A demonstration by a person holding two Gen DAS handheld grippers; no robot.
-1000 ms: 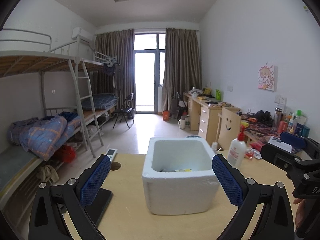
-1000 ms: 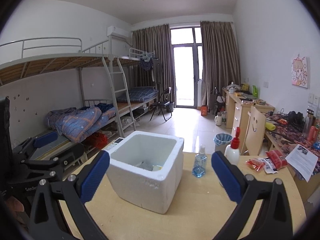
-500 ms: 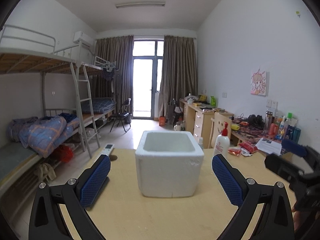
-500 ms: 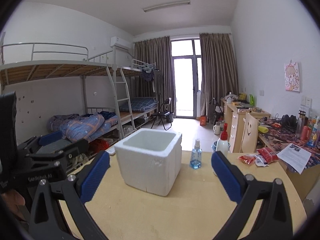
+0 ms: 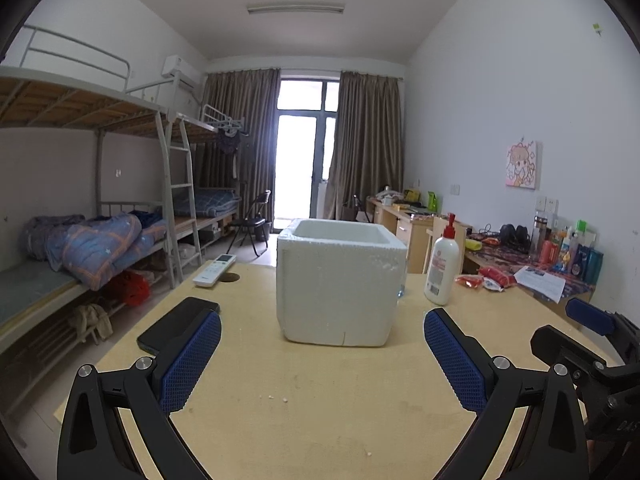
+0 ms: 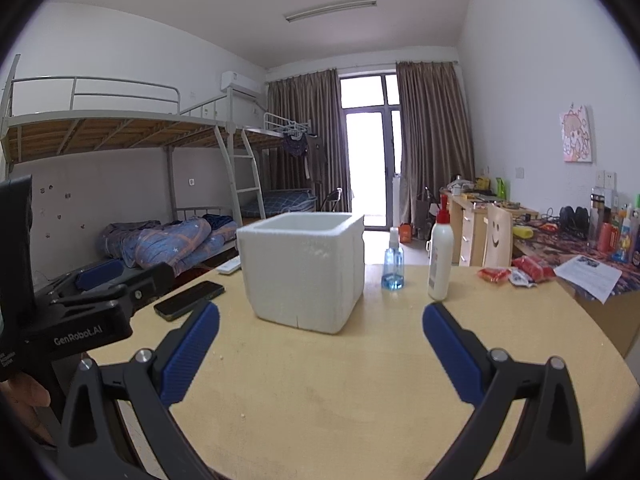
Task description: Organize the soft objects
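Ahead, foam box (image 5: 338, 280) beyond left claw (image 5: 322, 356), apart; claw spread.

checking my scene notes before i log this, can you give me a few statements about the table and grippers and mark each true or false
1. Both grippers are open and hold nothing. True: the left gripper and the right gripper have their jaws spread wide, empty.
2. The white foam box lies tipped on its side. False: it stands upright, opening up.
3. A black phone lies flat on the table. True.
4. The white pump bottle has a blue pump. False: the pump is red.
5. The small blue spray bottle stands inside the foam box. False: it stands on the table beside the box.
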